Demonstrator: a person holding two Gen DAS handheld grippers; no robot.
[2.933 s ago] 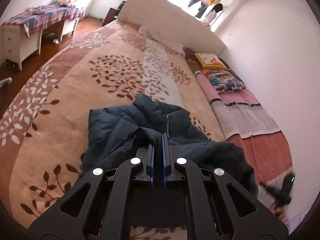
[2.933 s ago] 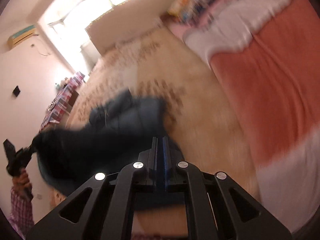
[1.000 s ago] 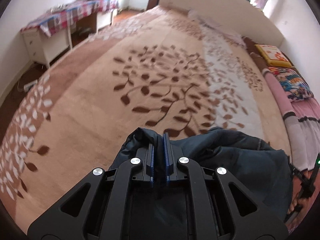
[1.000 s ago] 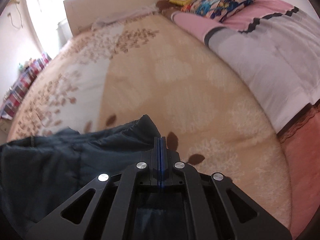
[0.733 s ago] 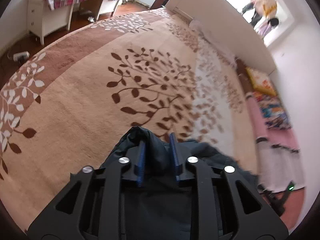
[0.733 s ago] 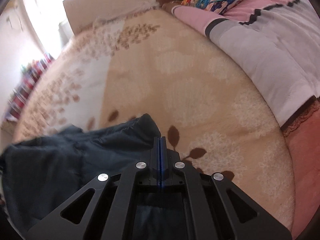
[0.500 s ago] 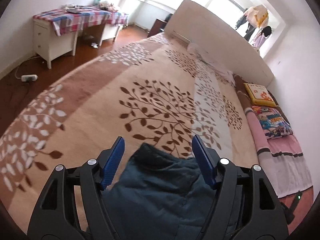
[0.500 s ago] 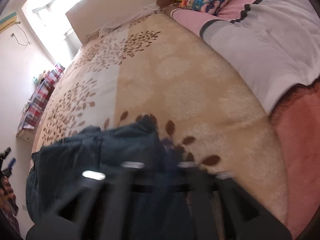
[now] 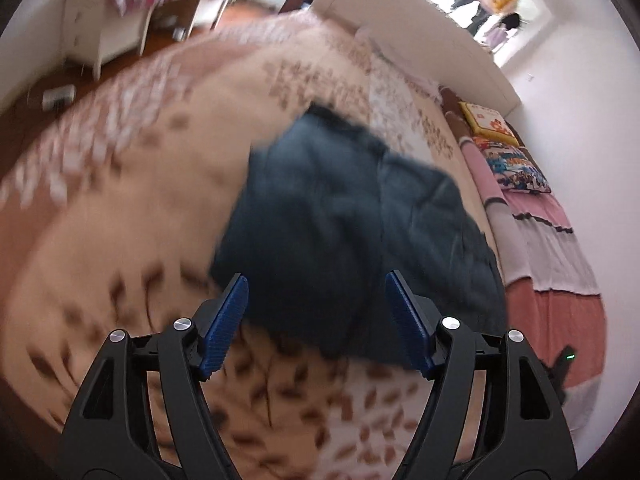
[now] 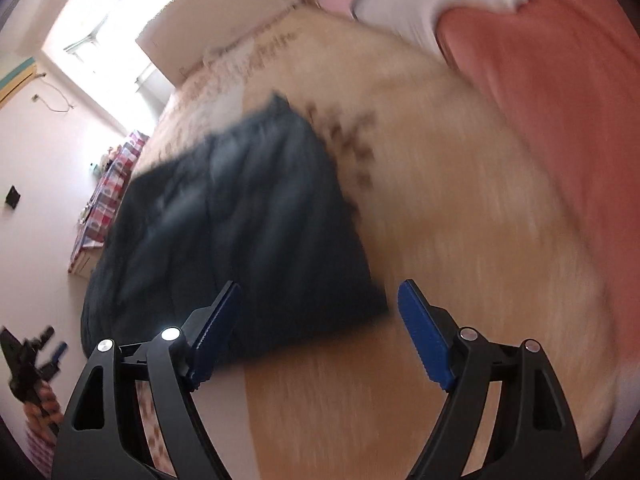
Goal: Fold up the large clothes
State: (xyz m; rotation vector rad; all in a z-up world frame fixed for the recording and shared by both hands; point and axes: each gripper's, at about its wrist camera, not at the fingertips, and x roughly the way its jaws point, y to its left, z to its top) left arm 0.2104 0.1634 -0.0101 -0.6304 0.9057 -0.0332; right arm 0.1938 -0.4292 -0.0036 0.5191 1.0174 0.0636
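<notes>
— What is different with the left gripper (image 9: 316,322)?
— Its blue pads, which were pressed together on a fold of the dark blue jacket (image 9: 352,216), now stand wide apart with nothing between them. The gripper has pulled back, so the garment sits beyond its fingertips.
— And the right gripper (image 10: 320,328)?
— The same: clamped shut on the jacket (image 10: 240,216) a second ago, now spread wide and clear of the cloth.
— The jacket itself?
— It was bunched and lifted between the two tools; now it lies released on the leaf-patterned bedspread (image 9: 120,208) as a flatter, roughly rectangular bundle. Both views are now motion-blurred.
</notes>
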